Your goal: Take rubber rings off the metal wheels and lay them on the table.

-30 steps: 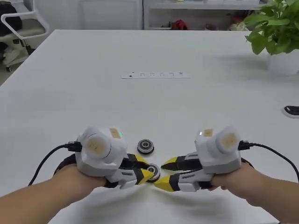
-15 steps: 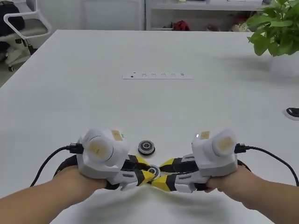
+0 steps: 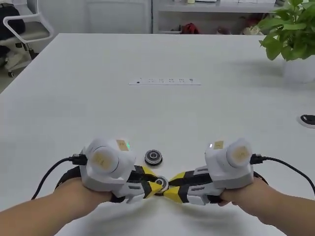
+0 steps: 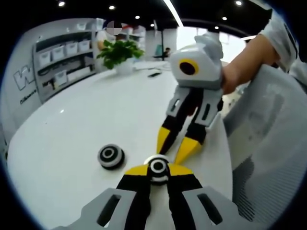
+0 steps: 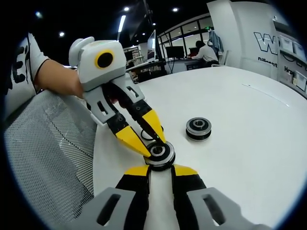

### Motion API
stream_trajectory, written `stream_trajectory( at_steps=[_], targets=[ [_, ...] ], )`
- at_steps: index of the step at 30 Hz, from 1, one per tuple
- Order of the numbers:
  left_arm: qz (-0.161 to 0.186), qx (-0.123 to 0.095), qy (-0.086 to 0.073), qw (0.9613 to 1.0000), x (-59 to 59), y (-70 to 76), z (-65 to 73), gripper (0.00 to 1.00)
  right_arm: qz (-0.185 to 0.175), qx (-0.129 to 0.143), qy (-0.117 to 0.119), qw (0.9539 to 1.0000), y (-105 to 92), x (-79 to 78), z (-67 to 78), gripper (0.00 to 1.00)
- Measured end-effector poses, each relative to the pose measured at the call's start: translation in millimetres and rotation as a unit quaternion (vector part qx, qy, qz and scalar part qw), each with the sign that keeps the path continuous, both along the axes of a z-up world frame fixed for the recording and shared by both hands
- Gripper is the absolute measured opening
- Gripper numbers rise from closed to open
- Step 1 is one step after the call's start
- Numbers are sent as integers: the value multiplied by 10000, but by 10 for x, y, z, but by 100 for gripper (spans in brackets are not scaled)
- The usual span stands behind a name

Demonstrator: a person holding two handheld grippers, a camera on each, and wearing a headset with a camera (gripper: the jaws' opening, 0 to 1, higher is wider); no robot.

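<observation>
At the white worktop's (image 3: 162,118) near edge, the rubber-ringed metal wheel (image 3: 159,185) is being pinched by the left gripper's (image 3: 153,186) fingers. The right gripper's (image 3: 170,190) narrow-set fingers, closer than before, are being brought against it for stripping, grip uncertain.

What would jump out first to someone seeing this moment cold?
The two grippers meet tip to tip at the near edge of the table. The left gripper has its jaws on either side of a metal wheel, and the right gripper points its tips at the same wheel. A second wheel lies free just behind them.
</observation>
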State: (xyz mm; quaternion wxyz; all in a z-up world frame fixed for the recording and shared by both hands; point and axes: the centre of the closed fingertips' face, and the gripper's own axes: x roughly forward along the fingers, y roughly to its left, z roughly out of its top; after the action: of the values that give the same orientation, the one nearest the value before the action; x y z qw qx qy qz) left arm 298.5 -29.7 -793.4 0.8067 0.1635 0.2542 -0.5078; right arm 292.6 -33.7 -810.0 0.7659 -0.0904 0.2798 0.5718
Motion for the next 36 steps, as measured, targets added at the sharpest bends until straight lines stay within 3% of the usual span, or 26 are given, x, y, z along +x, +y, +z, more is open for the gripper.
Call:
stream_trajectory(
  at_steps=[7,10,16,24,36],
  targets=[
    [14,16,-9,10000,3,2,-4,13,-67,-3,48,10000,-19,-1,-12,9],
    [20,27,-15,10000,5,6,-5,13,-139,-6,114,9998,-38,3,-16,1],
    [-31,100,-90,9999,-1,1,-6,13,-227,20,211,9995,-49,9,-15,0],
    [-85,174,-151,9997,0,8,-9,13,-738,453,713,9937,-104,81,55,0],
    [-82,183,-139,9997,-3,-1,-7,12,-981,744,902,9883,-103,137,121,0]
  ],
)
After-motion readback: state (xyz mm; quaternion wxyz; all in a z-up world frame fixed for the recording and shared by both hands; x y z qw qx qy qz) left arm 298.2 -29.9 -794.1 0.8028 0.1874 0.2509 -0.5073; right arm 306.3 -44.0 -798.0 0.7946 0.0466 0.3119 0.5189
